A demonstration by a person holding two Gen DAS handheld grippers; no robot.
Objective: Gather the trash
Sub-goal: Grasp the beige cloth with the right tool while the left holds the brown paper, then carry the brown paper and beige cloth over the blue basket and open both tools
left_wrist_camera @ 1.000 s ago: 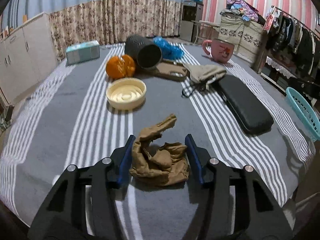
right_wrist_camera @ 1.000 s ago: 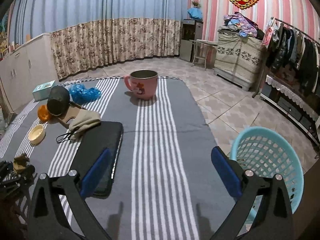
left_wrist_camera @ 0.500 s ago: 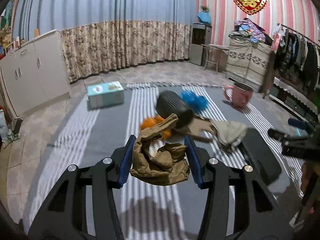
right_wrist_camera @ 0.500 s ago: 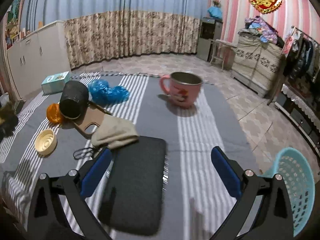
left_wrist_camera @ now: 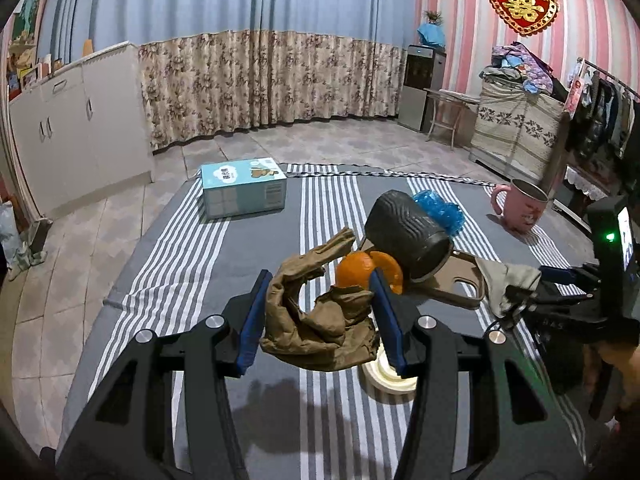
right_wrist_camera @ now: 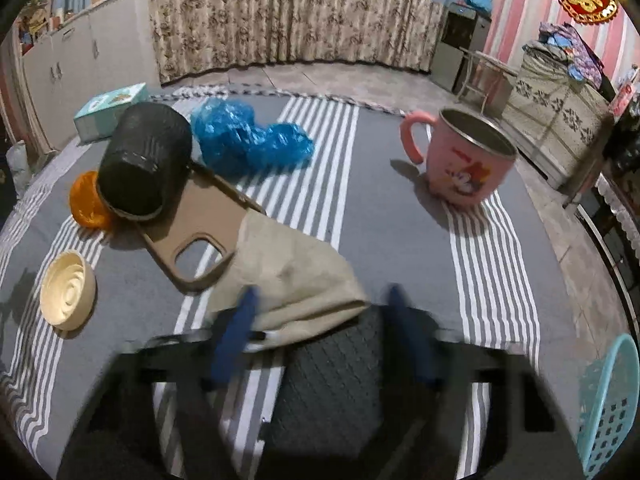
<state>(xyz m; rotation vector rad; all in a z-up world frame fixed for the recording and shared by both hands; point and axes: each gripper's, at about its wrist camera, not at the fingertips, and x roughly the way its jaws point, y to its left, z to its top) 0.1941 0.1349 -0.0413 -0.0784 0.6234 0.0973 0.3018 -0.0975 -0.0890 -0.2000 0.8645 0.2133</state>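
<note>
My left gripper (left_wrist_camera: 320, 312) is shut on a crumpled brown paper wad (left_wrist_camera: 316, 320) and holds it in the air above the striped table cloth (left_wrist_camera: 192, 264). My right gripper (right_wrist_camera: 322, 332) is blurred and its jaws are closing. Between them lie the near corner of a beige cloth pouch (right_wrist_camera: 296, 276) and the far end of a black case (right_wrist_camera: 332, 384); the pads do not press on either. A blue plastic bag (right_wrist_camera: 248, 140) lies crumpled at the far middle. An orange wrapper (right_wrist_camera: 86, 200) sits beside a tipped black cup (right_wrist_camera: 144, 164).
A brown phone case (right_wrist_camera: 200, 236) lies under the cup and pouch. A cream lid (right_wrist_camera: 68, 288) sits at the left, a pink mug (right_wrist_camera: 464, 160) at the far right, a tissue box (right_wrist_camera: 112, 112) at the far left. A teal basket (right_wrist_camera: 608, 408) stands off the table's right edge.
The left gripper has lifted the brown wad off the table and swung it right. The right gripper has swept from beside the basket to over the pouch and case, and its jaws have narrowed.
</note>
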